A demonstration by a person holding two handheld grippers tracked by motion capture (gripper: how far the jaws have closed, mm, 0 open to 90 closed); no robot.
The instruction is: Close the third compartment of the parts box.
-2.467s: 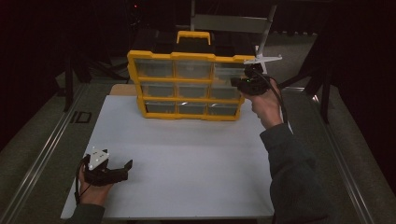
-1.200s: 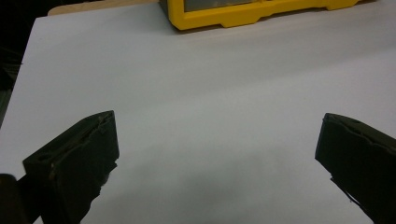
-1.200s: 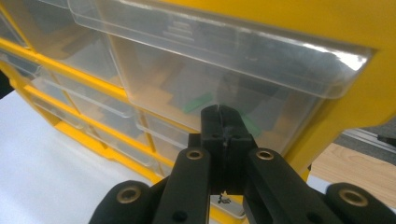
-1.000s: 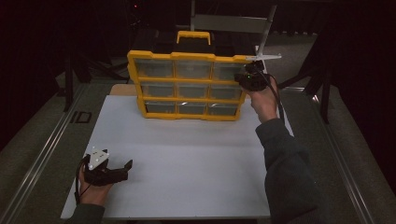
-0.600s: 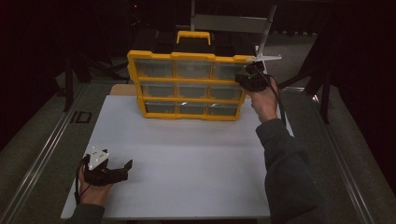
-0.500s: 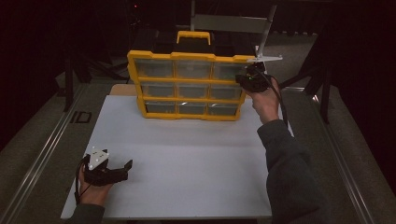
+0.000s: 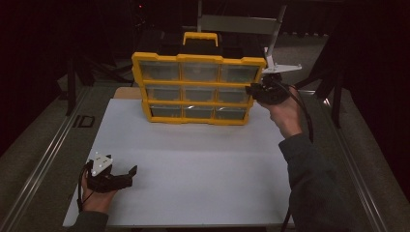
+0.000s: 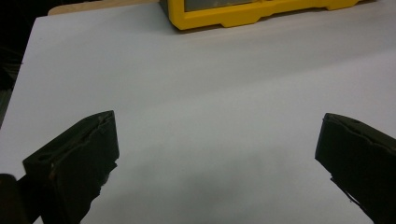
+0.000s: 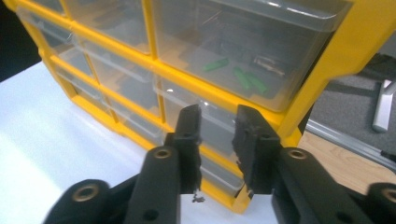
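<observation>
A yellow organizer with clear drawers stands upright at the back of the white board. My right gripper is at its right side, level with the middle row. In the right gripper view the jaws stand a little apart in front of a clear drawer. They have just been opening, and nothing is between them. Small green parts lie in the drawer above. My left gripper rests at the board's near left corner, wide open and empty.
The organizer's lower edge shows at the far end of the left gripper view. A metal rail runs along the board's left side. A grey metal frame stands behind the organizer. Bare wood shows right of the organizer.
My right gripper has drawn back slightly from the organizer's right side toward the person. The left gripper has stayed in place.
</observation>
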